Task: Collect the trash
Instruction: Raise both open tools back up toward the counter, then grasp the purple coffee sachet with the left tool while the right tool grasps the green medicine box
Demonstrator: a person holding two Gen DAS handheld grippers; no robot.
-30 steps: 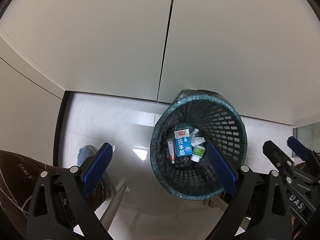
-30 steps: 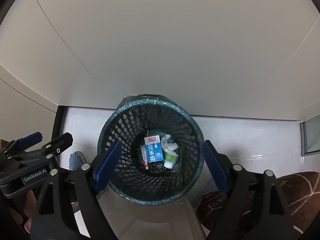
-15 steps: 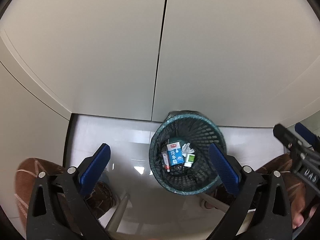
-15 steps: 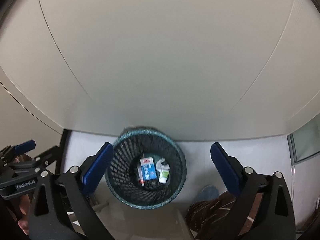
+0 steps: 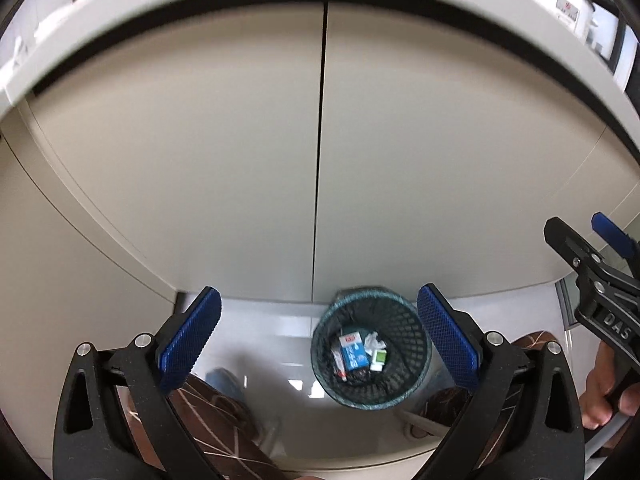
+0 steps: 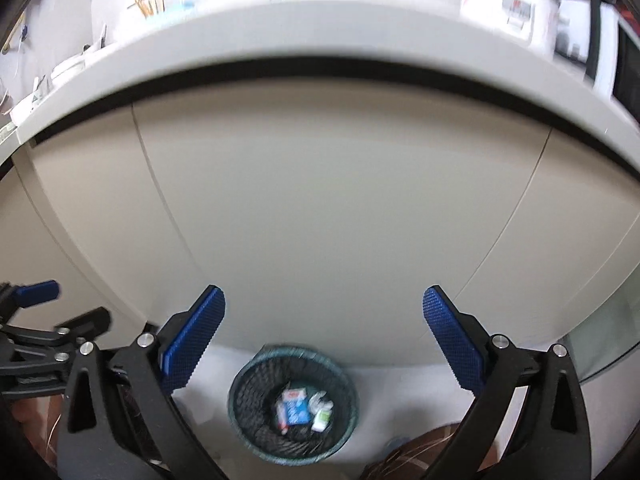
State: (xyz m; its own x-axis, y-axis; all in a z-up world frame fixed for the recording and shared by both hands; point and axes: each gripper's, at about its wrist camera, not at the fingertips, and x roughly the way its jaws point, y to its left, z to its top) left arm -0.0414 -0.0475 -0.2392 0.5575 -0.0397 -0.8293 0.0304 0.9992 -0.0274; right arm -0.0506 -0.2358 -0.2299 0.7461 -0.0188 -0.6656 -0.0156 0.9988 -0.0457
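A dark mesh waste basket [image 5: 404, 390] stands on the pale floor against the cabinet doors; it also shows in the right wrist view [image 6: 256, 420]. Inside lie a blue and white carton [image 5: 353, 351], crumpled white paper [image 5: 373, 341] and a small green and white item [image 5: 378, 360]. The carton also shows in the right wrist view [image 6: 297, 405]. My left gripper [image 5: 318, 342] is open and empty, high above the basket. My right gripper [image 6: 324, 340] is open and empty, also high above it.
Beige cabinet doors [image 5: 240, 160] rise behind the basket under a white countertop edge [image 6: 320, 32]. A white pot [image 6: 508, 0] and other kitchen items stand on the counter. The person's brown patterned legs [image 5: 224, 432] and blue slippers are beside the basket.
Both grippers have risen far above the basket, which now looks much smaller. The countertop edge and things on it have come into view. Both grippers stay open.
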